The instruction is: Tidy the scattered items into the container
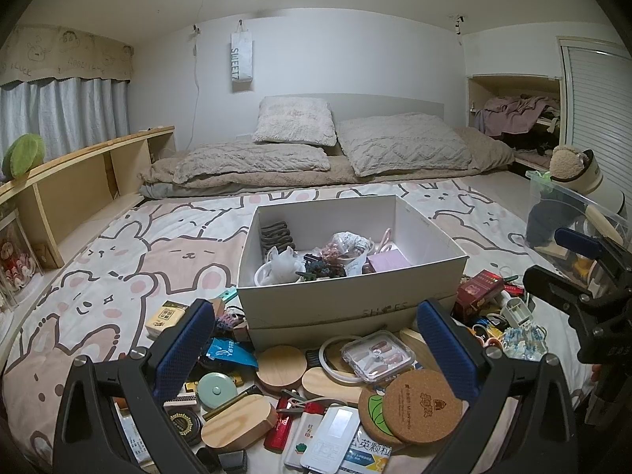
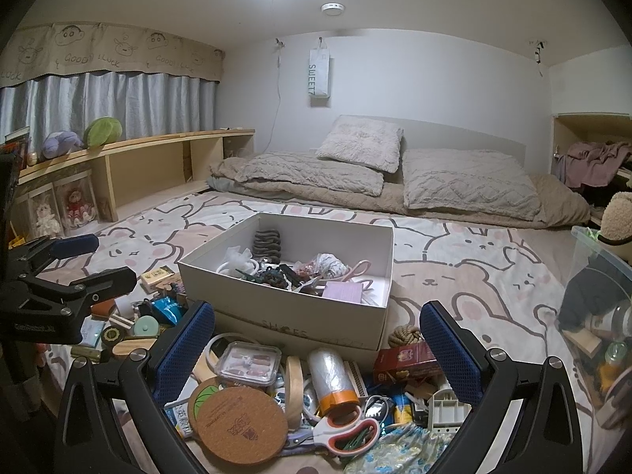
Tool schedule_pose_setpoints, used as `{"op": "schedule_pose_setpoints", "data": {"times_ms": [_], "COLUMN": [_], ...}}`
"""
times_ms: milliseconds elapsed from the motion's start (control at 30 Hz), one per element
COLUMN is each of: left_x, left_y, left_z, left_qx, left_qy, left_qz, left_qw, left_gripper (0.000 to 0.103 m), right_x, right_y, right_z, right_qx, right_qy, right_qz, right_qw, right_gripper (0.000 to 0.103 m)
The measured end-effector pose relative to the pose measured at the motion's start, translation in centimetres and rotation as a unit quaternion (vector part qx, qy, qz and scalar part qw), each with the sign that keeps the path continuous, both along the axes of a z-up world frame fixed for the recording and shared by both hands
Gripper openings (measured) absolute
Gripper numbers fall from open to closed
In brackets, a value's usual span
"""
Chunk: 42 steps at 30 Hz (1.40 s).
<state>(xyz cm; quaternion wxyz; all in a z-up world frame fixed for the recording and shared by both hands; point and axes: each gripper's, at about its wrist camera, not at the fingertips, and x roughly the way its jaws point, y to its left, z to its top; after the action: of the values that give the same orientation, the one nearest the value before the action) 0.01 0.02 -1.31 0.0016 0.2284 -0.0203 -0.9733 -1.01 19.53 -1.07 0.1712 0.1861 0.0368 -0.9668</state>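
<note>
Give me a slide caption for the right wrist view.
Open right gripper hovers over clutter before the white box on the bed.

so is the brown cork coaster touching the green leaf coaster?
Touching. Left wrist view shows the cork coaster overlapping the leaf coaster.

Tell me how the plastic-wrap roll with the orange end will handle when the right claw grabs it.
The roll is a cylinder lying on clutter, so it would likely roll if nudged. Its glossy film looks slippery; grip across the middle. It probably weighs little. The right claw stands open above it.
</note>
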Motion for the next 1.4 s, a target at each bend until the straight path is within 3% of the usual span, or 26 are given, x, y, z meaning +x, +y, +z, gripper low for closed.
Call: {"op": "schedule_pose_setpoints", "data": {"times_ms": [633, 967, 1133, 1400], "left_x": [0.0, -0.7, -1.1, -1.7], "left_y": [0.2, -0.4, 0.4, 2.3], "left_z": [-0.5, -0.9, -1.9, -4.3], "left_qx": [-0.002, 0.015, 0.034, 0.032], "left_qy": [-0.003, -0.015, -0.032, -0.074], "left_qz": [-0.006, -0.017, -0.043, -0.069], "left_qw": [1.0, 0.9996, 0.998, 0.9943], "left_gripper": [0.103, 0.103, 0.103, 0.103], "right_x": [-0.1, -0.6, -1.1, -1.8], "right_y": [-0.1, 0.5, 1.2, 2.2], "right_z": [0.0, -0.2, -0.4, -0.9], "right_qx": [-0.003, -0.014, -0.025, -0.031], "right_qy": [-0.004, -0.019, -0.029, -0.039], "right_qz": [0.002, 0.002, -0.002, -0.01], "right_qw": [1.0, 1.0, 0.999, 0.999], "right_gripper": [0.103, 0.103, 0.103, 0.103]}}
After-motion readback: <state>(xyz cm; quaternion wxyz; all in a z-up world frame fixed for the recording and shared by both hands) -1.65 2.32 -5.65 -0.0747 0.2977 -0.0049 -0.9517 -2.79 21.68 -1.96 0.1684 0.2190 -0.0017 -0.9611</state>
